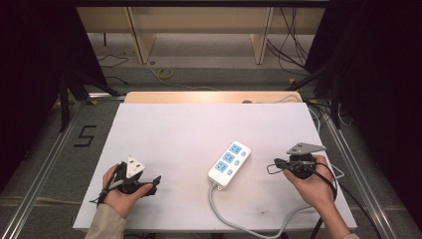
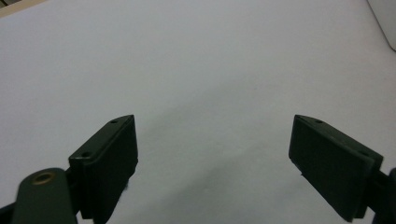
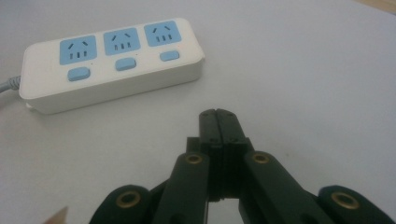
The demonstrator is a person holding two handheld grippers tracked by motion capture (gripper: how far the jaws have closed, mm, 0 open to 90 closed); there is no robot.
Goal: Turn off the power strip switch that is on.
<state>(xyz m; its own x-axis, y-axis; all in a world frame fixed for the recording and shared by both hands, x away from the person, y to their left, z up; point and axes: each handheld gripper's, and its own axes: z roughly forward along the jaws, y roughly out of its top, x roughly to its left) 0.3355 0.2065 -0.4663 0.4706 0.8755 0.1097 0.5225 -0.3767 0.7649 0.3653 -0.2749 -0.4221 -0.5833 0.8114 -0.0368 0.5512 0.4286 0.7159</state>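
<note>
— Two grippers over the desk point(image 1: 164, 129); where does the power strip point(image 1: 229, 163) lie?
— Flat on the desk, between them, nearer the right gripper point(image 1: 276, 164). Its grey cable point(image 1: 224, 214) leaves the end closest to the person.
— How do the right gripper's jaws stand?
— Pressed together, empty, tips just beside the strip's long side and apart from it. The right gripper view shows three blue sockets point(image 3: 121, 41), each with a blue switch point(image 3: 126, 64).
— And the left gripper point(image 1: 155, 182)?
— Well apart from the strip. Its jaws are spread wide with nothing between them, over bare desk.
</note>
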